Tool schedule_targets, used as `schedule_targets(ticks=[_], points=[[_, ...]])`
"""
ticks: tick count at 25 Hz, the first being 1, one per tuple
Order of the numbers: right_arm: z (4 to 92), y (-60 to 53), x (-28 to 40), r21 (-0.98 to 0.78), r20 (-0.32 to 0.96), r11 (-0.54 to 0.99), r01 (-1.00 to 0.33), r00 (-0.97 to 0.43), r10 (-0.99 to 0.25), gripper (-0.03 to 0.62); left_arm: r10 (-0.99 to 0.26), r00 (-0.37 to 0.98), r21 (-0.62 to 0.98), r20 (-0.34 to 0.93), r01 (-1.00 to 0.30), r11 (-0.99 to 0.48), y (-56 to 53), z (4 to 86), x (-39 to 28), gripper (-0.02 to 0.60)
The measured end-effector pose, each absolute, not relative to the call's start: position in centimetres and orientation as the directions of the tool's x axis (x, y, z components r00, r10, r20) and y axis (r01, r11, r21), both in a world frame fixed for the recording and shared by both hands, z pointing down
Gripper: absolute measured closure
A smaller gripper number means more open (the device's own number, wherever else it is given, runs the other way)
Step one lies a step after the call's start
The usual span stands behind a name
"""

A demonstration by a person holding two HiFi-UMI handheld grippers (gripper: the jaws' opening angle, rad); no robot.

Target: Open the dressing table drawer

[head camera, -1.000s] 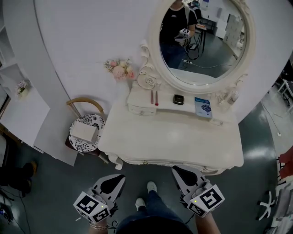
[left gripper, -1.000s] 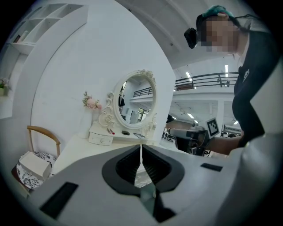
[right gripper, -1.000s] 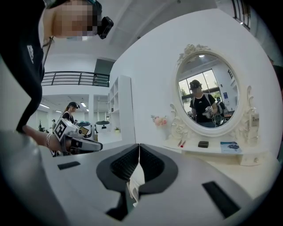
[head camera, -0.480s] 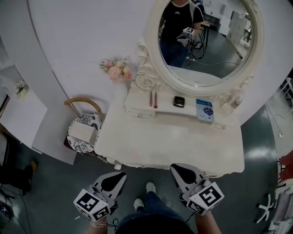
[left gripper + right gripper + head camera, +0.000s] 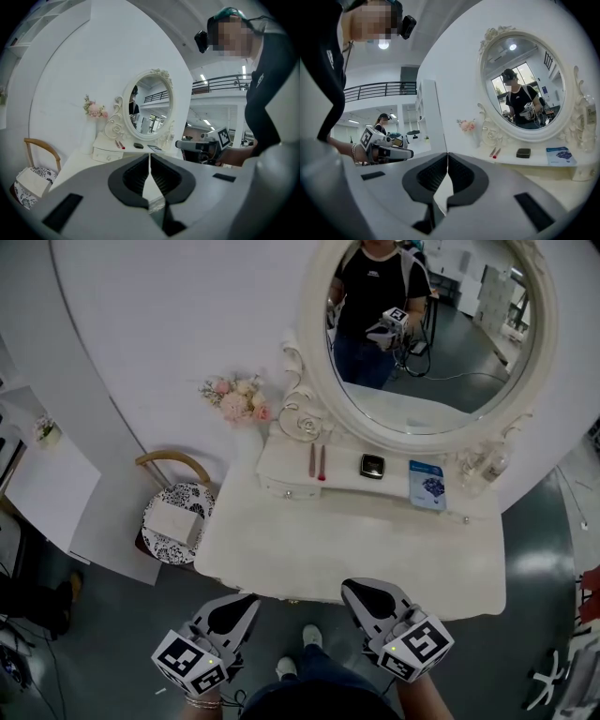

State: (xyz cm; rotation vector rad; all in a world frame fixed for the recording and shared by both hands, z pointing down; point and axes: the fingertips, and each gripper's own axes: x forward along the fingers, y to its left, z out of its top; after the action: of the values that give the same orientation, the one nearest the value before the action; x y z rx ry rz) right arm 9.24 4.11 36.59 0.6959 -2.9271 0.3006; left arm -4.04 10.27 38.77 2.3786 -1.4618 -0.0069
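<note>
The white dressing table (image 5: 347, 540) stands against the wall under an oval mirror (image 5: 431, 334). A raised shelf at its back has a small drawer (image 5: 286, 486) with a round knob at the left end. The table's front face is mostly hidden under the top's edge. My left gripper (image 5: 246, 601) hangs at the table's front edge, left of centre, shut with nothing in it (image 5: 149, 155). My right gripper (image 5: 354, 589) reaches the same edge further right, also shut and holding nothing (image 5: 447, 154). Both point towards the table.
On the shelf lie two slim sticks (image 5: 317, 462), a black compact (image 5: 373, 465) and a blue booklet (image 5: 428, 486). Pink flowers (image 5: 234, 399) stand at the table's back left. A wooden chair (image 5: 178, 521) with a patterned cushion and a white box stands left of the table.
Both grippers and the head camera have moved forward towards the table; the jaw tips now reach its front edge. Both stay shut.
</note>
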Motion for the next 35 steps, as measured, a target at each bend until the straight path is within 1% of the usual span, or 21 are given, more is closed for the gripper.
schedule_targets(ticks=[10, 21, 28, 35], points=[[36.9, 1.6, 8.5, -0.197, 0.154, 0.894, -0.403, -0.913, -0.377, 0.574, -0.883, 0.427, 0.303, 0.197, -0.883, -0.359, 8.2, 39.2, -4.2, 0.554], [37.7, -0.1, 8.8, -0.208, 0.18, 0.931, -0.301, -0.947, -0.267, 0.574, -0.901, 0.381, 0.31, 0.207, -0.899, -0.309, 6.0, 39.6, -3.3, 0.554], [38.4, -1.2, 9.2, -0.228, 0.19, 0.926, -0.301, -0.946, -0.261, 0.574, -0.893, 0.388, 0.316, 0.23, -0.897, -0.308, 5.0, 40.1, -2.4, 0.554], [38.8, -1.9, 9.7, -0.246, 0.192, 0.912, -0.329, -0.939, -0.287, 0.574, -0.895, 0.399, 0.319, 0.201, -0.89, -0.325, 4.4, 39.5, -2.2, 0.554]])
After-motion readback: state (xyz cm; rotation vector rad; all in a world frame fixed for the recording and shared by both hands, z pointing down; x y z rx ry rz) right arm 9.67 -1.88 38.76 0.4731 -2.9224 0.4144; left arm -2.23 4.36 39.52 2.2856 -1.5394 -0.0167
